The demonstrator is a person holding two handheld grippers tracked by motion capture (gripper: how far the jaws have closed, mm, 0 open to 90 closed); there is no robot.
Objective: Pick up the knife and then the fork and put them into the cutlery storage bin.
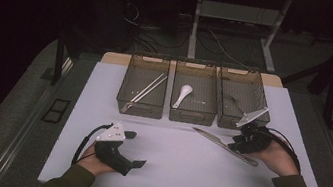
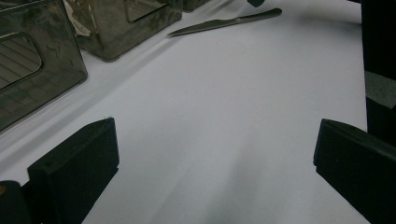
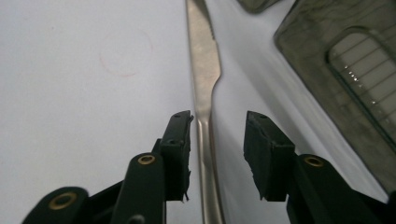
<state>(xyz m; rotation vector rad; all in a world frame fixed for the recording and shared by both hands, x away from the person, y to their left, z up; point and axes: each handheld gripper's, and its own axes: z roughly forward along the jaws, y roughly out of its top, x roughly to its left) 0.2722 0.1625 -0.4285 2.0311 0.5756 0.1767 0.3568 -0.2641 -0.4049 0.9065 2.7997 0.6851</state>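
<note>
A metal table knife point(image 1: 224, 146) lies flat on the white mat, in front of the right-hand bin. My right gripper point(image 1: 237, 144) is lowered over its handle. In the right gripper view the knife point(image 3: 205, 70) runs up between the two black jaws of that gripper point(image 3: 217, 121); the left pad sits right beside the handle and the right pad stands clear of it, so the jaws are open around the knife. My left gripper point(image 1: 136, 148) rests on the mat at the lower left, jaws wide open point(image 2: 215, 140) with nothing between them. The knife point(image 2: 224, 22) lies far ahead of it.
Three clear bins stand in a row at the back of the mat point(image 1: 181, 177): the left one point(image 1: 126, 79) holds chopsticks point(image 1: 147, 89), the middle one point(image 1: 192, 112) a white spoon point(image 1: 183, 95), the right one point(image 1: 219, 97) a fork point(image 1: 236, 104).
</note>
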